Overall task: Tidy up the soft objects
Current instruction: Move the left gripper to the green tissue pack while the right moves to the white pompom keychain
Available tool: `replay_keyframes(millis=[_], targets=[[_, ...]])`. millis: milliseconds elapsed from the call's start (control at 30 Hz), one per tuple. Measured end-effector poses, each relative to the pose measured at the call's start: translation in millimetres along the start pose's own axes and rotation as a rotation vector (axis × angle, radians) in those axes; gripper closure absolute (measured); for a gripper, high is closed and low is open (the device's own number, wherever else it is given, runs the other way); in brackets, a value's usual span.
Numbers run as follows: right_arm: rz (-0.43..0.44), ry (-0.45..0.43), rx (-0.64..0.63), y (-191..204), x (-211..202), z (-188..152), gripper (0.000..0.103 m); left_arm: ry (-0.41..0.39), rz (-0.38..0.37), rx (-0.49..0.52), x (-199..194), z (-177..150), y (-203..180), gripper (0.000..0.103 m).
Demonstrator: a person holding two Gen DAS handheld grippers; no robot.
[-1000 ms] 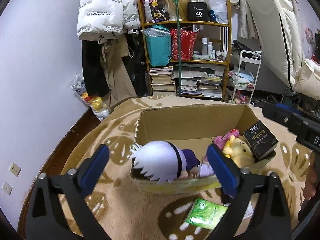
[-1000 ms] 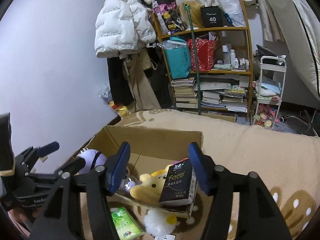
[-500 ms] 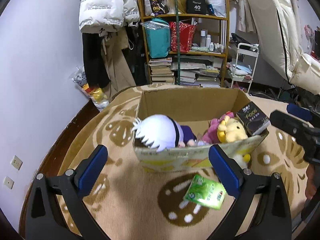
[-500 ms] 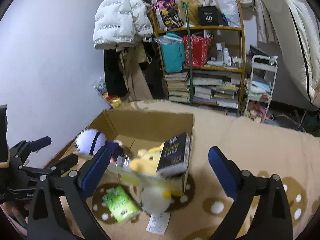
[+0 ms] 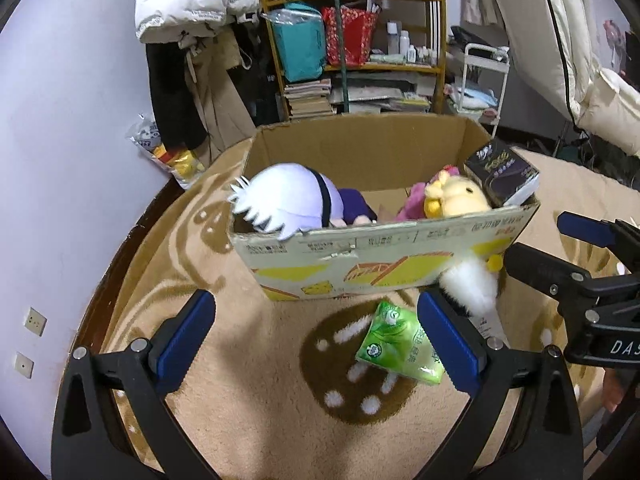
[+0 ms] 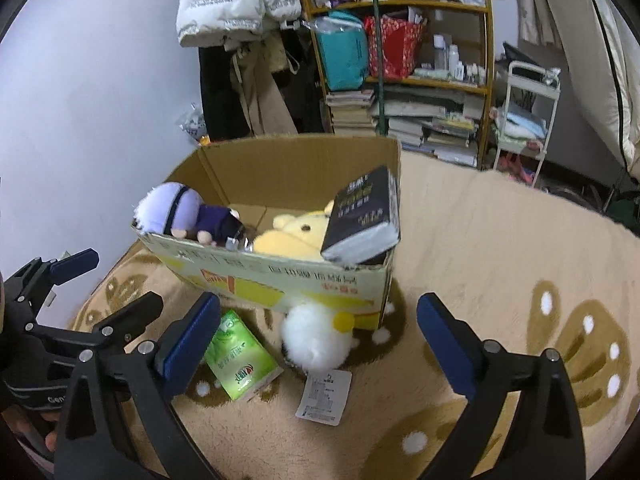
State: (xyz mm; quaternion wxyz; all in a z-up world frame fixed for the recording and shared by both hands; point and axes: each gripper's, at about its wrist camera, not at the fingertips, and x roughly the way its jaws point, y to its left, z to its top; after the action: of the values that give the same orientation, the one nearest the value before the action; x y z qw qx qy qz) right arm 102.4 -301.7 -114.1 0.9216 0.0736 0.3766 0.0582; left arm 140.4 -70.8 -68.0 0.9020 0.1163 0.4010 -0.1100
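An open cardboard box (image 5: 360, 260) (image 6: 280, 280) stands on the beige rug. It holds a white-haired plush doll (image 5: 292, 200) (image 6: 172, 208), a yellow plush (image 5: 456, 200) (image 6: 292, 236), a pink plush (image 5: 416, 196) and a black tissue pack (image 5: 504, 168) (image 6: 364, 220). A white fluffy plush (image 5: 470, 286) (image 6: 316, 340) and a green tissue pack (image 5: 400, 344) (image 6: 240, 360) lie on the rug in front of the box. My left gripper (image 5: 316, 344) is open and empty, short of the box. My right gripper (image 6: 320, 344) is open and empty, above the white plush.
A wooden shelf (image 5: 352, 40) (image 6: 400, 40) with books and bags stands behind the box, with hanging jackets (image 5: 192, 0) to its left and a white cart (image 6: 524, 120) to its right. A paper tag (image 6: 324, 396) lies on the rug. The wall (image 5: 60, 160) is on the left.
Both grippers have pulled back from the box and opened wide. The white plush and green pack now show on the rug in front of the box.
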Motion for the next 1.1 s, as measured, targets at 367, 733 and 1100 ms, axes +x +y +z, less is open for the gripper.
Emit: replay_keyframes(millis=[367, 733, 1100], targets=[[-0.001, 0.081, 0.059, -10.3, 29.5, -7.4, 0.001, 0.072, -0.062, 0.047, 28.4, -8.9, -14.7, 0.003], [0.047, 0.179, 0.14, -21.8, 60.9, -14.7, 0.002, 0.175, -0.201, 0.04, 52.1, -21.1, -30.8, 0.003], [0.083, 0.256, 0.142, -18.2, 88.1, -22.5, 0.044, 0.226, -0.206, 0.112, 74.6, -34.6, -58.4, 0.003]])
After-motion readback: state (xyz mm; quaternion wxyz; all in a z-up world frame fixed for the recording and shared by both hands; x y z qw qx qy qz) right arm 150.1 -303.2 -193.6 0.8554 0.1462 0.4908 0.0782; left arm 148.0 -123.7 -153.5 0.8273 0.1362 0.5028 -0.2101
